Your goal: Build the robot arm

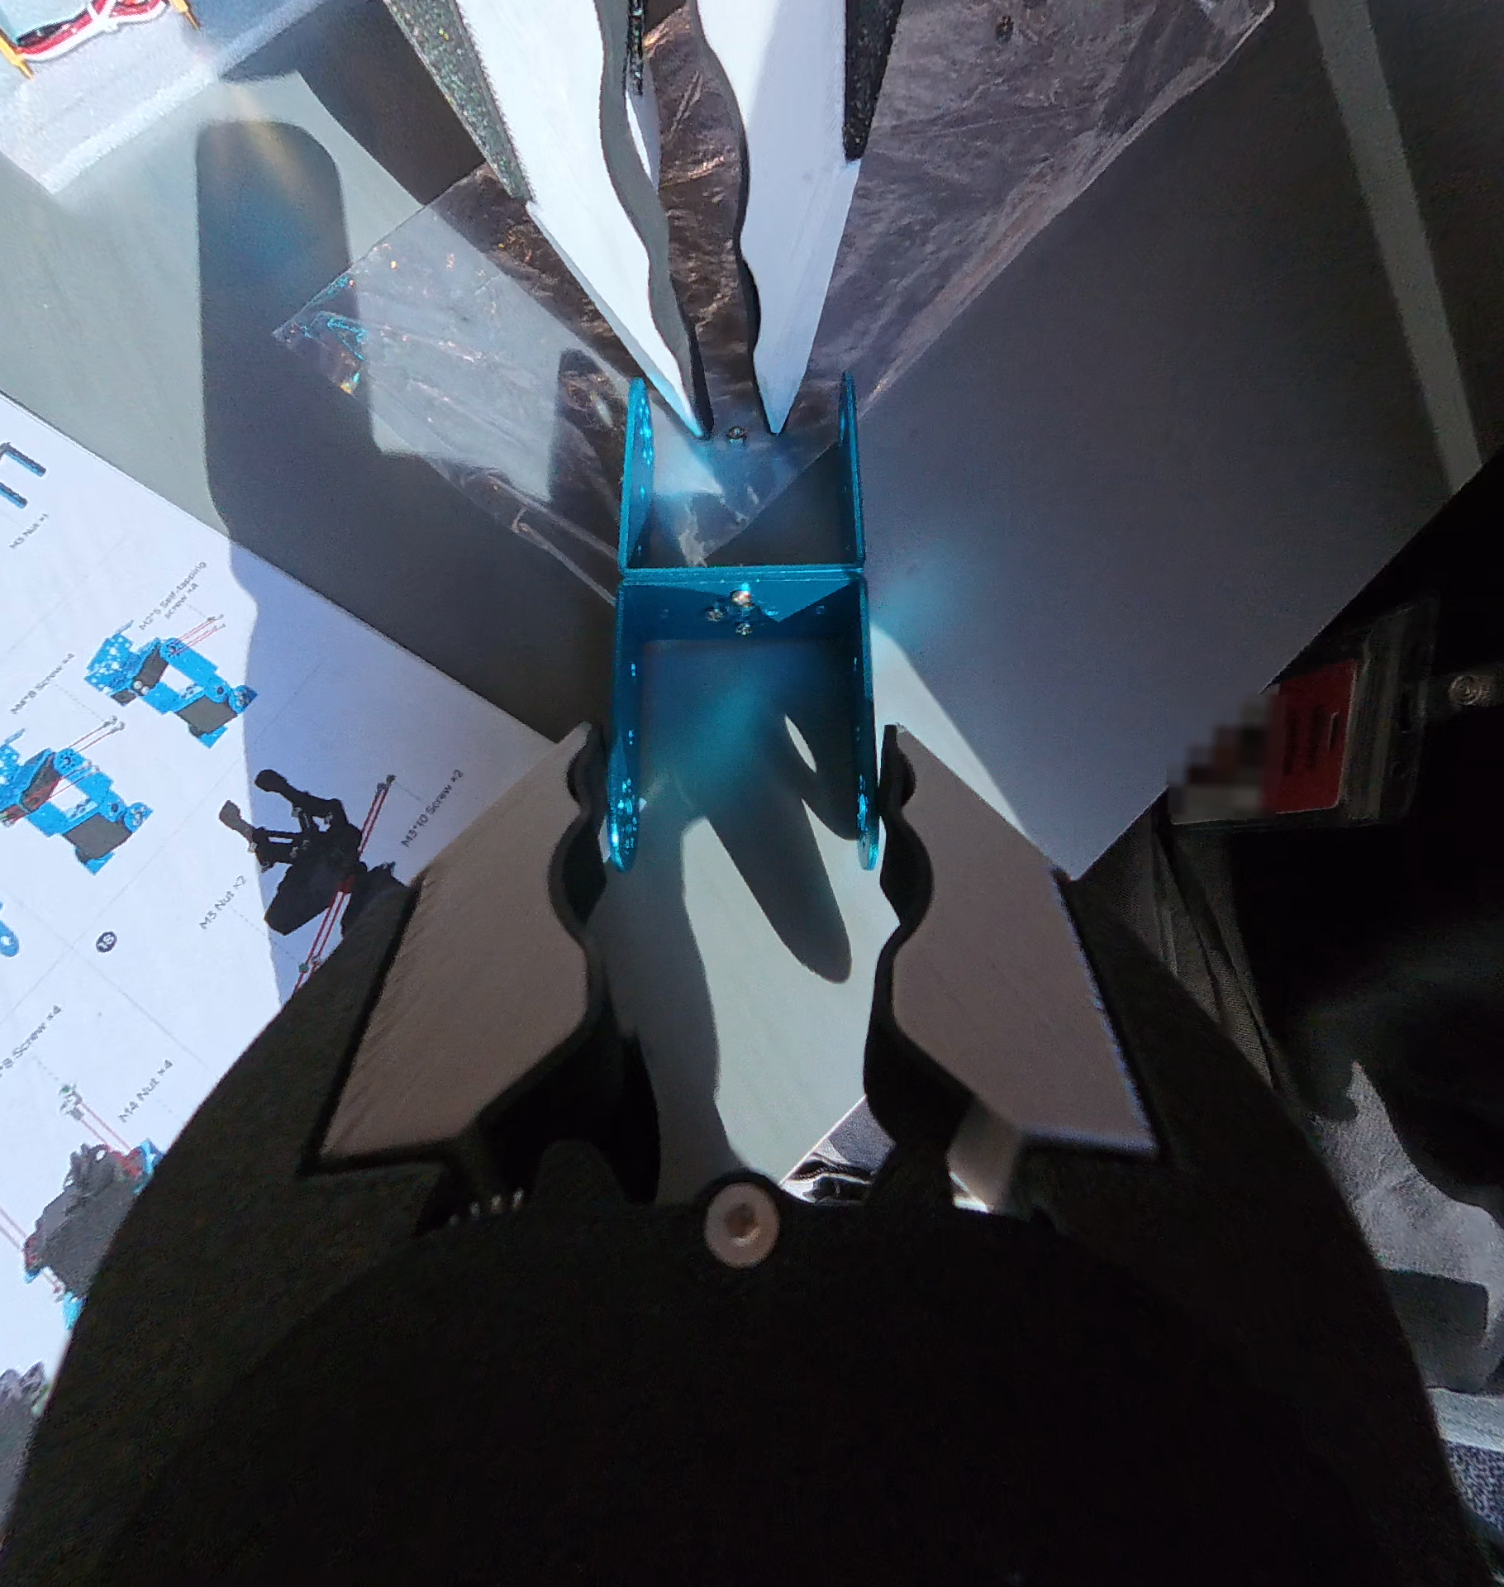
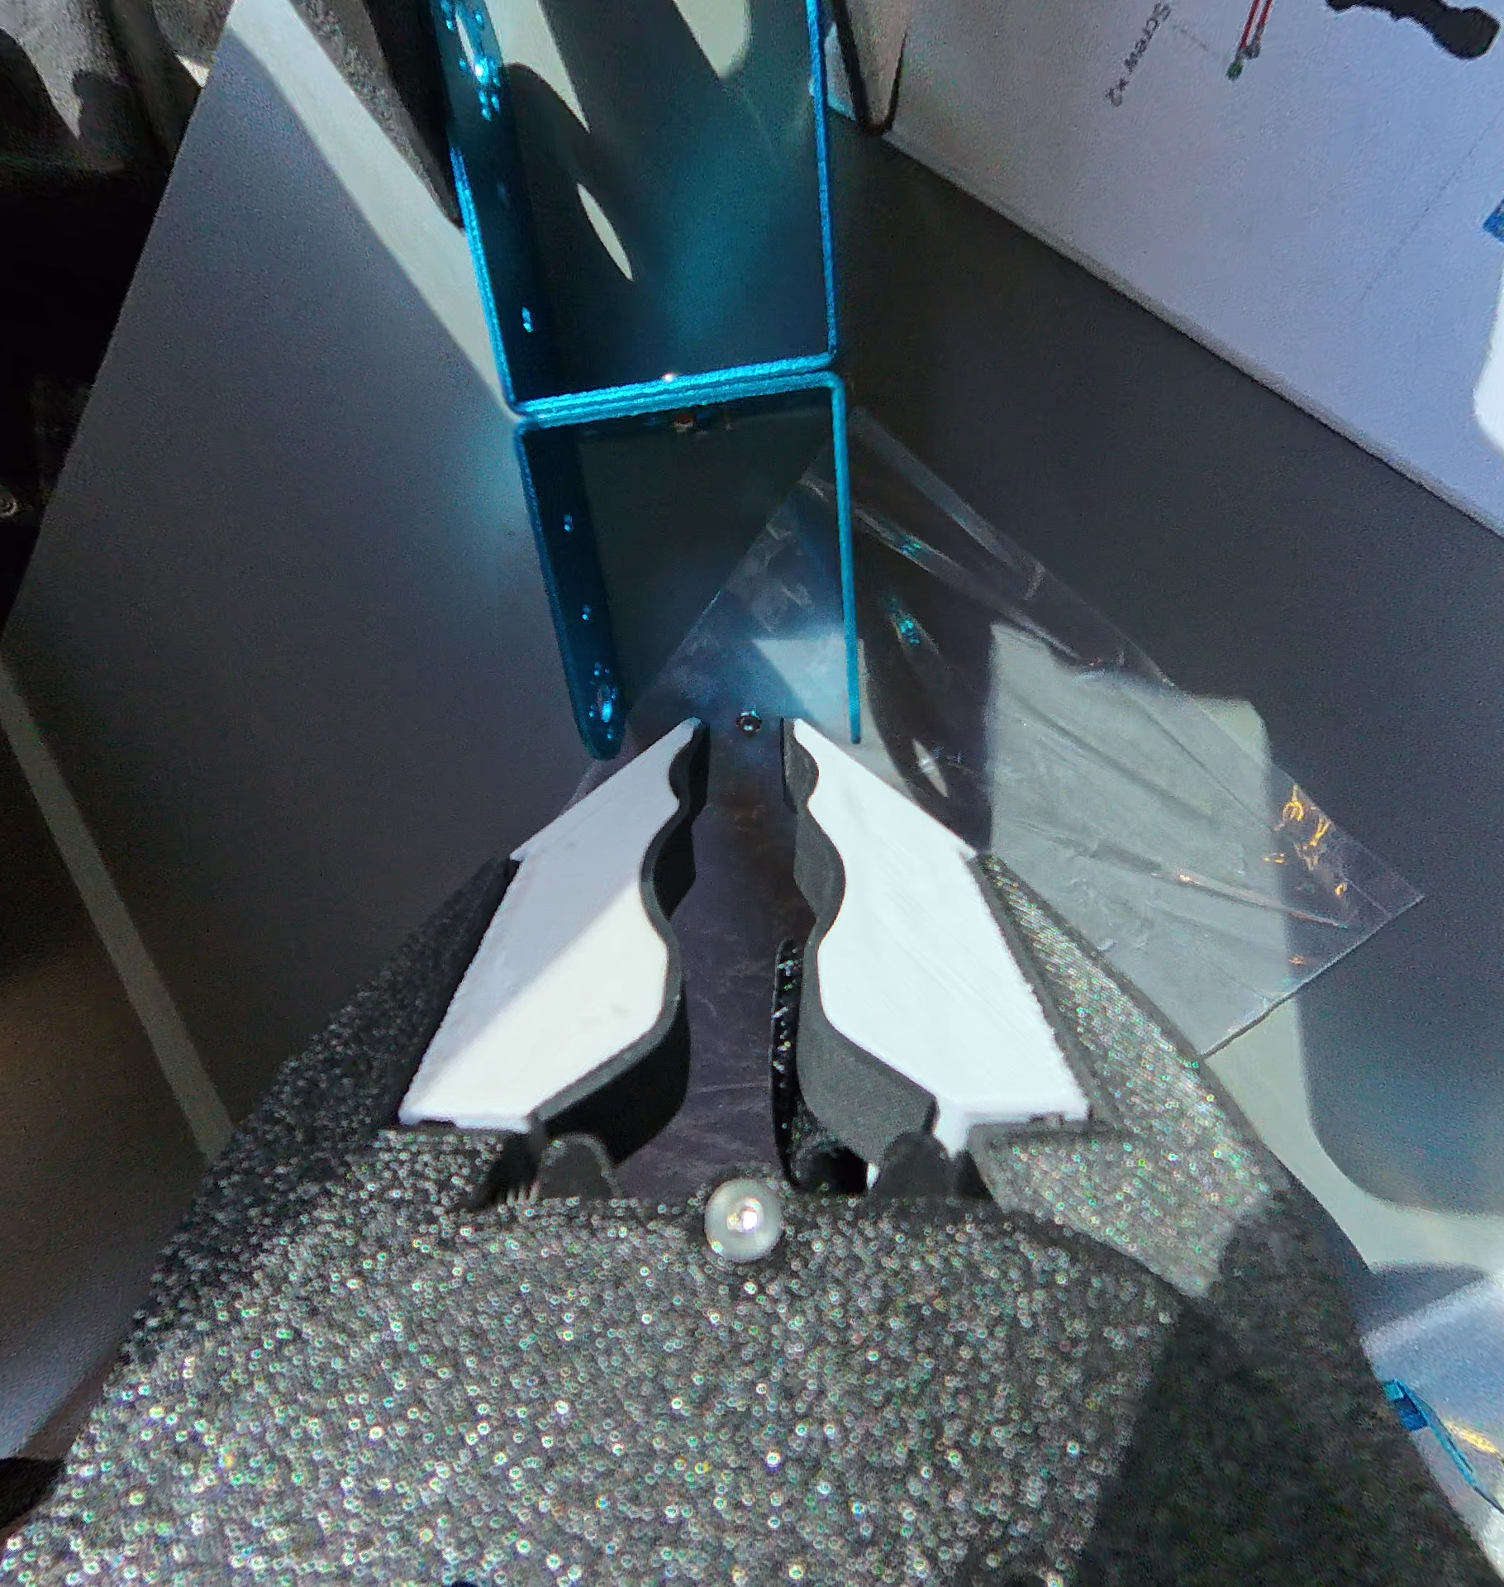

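Between both grippers, blue bracket point(image 1: 738, 601).

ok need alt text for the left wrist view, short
The left gripper clamps the near end of a blue metal bracket assembly above a grey table, while the white-fingered right gripper meets its far end over a clear plastic bag. A printed instruction sheet lies to the left.

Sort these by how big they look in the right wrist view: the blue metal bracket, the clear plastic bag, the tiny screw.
1. blue metal bracket and clear plastic bag: look alike, too close to rank.
2. tiny screw.
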`<state>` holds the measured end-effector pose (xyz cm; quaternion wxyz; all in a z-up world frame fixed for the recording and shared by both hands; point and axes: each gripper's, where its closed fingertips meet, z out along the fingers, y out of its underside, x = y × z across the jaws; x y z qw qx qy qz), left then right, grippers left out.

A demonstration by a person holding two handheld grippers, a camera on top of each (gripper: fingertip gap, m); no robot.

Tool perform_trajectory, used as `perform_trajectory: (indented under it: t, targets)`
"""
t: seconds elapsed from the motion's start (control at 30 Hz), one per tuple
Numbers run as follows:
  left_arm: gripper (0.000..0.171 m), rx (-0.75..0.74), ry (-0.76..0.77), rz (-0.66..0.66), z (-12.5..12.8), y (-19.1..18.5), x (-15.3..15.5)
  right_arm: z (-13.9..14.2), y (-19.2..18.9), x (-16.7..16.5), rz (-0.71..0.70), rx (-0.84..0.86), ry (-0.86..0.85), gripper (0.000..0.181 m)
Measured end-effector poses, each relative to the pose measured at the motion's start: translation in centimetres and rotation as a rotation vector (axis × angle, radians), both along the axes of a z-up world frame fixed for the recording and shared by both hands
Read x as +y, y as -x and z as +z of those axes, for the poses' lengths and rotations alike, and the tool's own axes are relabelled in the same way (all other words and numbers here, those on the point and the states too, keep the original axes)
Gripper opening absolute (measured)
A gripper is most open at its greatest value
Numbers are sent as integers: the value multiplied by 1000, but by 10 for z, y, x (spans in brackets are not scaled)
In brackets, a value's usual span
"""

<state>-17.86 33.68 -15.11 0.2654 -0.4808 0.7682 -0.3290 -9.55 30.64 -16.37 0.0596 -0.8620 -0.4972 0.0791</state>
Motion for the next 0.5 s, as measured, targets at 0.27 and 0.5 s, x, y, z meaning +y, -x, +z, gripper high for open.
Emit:
perform_trajectory:
  t: [0.27, 0.5]
  targets:
    - [63, -8, -24, 3, 1, 1, 2, -1, 1, 2, 48, -75, -43, 6]
    - [62, -26, -40, 6, 5, -1, 2, 1, 3, -2, 69, -23, -103, 4]
